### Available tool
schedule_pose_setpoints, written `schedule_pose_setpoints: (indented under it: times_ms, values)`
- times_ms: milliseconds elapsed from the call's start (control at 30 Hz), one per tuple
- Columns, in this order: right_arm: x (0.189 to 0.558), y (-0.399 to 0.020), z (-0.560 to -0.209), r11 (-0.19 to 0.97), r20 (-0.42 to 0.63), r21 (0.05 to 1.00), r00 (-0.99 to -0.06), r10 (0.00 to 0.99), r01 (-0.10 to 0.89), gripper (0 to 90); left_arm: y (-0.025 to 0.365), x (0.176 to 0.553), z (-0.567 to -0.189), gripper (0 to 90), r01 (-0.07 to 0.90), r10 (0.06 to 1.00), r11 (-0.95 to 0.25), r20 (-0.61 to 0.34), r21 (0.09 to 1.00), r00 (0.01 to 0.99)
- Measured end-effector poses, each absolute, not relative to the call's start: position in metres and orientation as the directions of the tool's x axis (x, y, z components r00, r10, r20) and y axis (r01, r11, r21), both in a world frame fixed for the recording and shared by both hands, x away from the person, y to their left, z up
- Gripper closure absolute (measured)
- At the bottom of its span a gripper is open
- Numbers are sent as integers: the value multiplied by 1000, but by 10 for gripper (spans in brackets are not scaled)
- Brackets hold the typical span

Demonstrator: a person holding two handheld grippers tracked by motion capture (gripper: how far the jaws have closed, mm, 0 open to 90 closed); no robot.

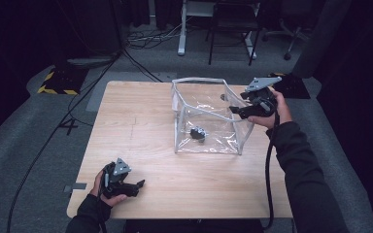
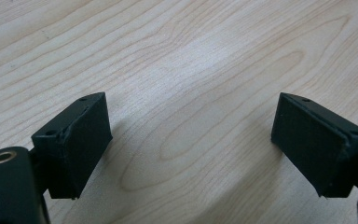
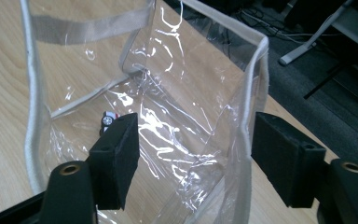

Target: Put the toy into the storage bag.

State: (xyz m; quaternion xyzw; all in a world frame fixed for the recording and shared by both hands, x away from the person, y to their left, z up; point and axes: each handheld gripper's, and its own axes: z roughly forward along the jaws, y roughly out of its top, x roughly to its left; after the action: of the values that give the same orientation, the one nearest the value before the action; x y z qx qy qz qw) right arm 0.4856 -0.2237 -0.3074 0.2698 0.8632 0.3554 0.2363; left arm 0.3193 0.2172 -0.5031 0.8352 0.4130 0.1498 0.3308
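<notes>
Holding your left gripper [image 1: 138,185] spread over the near-left table [image 1: 141,121] | your right gripper [image 3: 193,154] spread around the clear bag [image 1: 206,114] rim, far right | small toy [image 1: 198,133] inside.

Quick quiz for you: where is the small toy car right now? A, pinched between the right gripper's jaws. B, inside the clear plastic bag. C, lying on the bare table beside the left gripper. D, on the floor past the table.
B: the toy car lies on the bottom of the clear plastic bag, and the right gripper, jaws apart, straddles the bag's rim.
</notes>
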Motion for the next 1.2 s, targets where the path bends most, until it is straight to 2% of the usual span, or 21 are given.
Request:
schedule_pose_setpoints:
  times_ms: [333,567,1200]
  values:
    - [485,-227,-306,554,-217,783,-711,669,283,195,217,319,-503,121,591,789,-440,-23,677,614]
    - [484,-227,-306,546,-237,790,-684,690,277,190,217,319,-503,121,590,789,-440,-22,677,614]
    - [485,-246,-304,480,-209,819,-617,759,313,201,217,319,-503,121,591,789,-440,-22,677,614]
